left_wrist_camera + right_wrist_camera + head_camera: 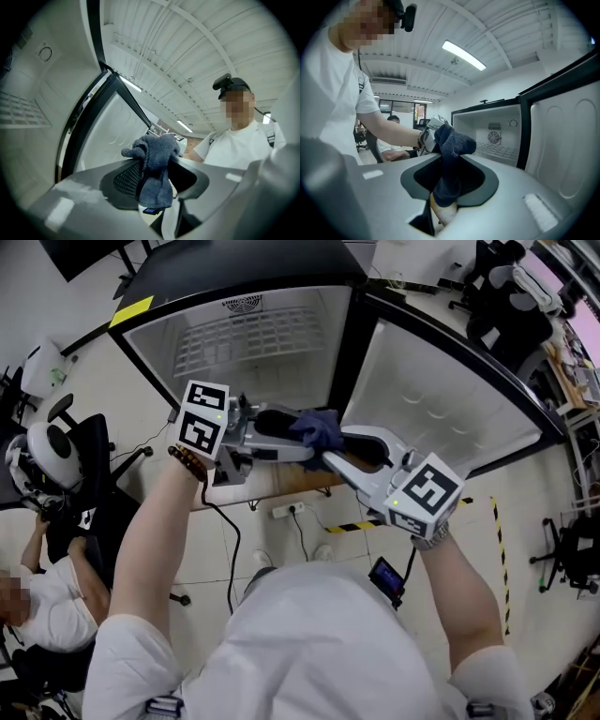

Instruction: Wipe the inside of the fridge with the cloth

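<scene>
The cloth point(317, 430) looks mid-swap: right gripper point(448, 152) pinches it, left gripper point(153, 159) is spread (loose). Next, reach into the fridge point(251, 341).

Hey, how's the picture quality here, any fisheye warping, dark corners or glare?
Head view: evenly lit, straight edges bowed, the white fridge interior bright. Left gripper view: heavy fisheye, black round vignette, the dark blue-grey cloth sharp, the near jaws soft. Right gripper view: same vignette, the ceiling strip light glaring white.
</scene>
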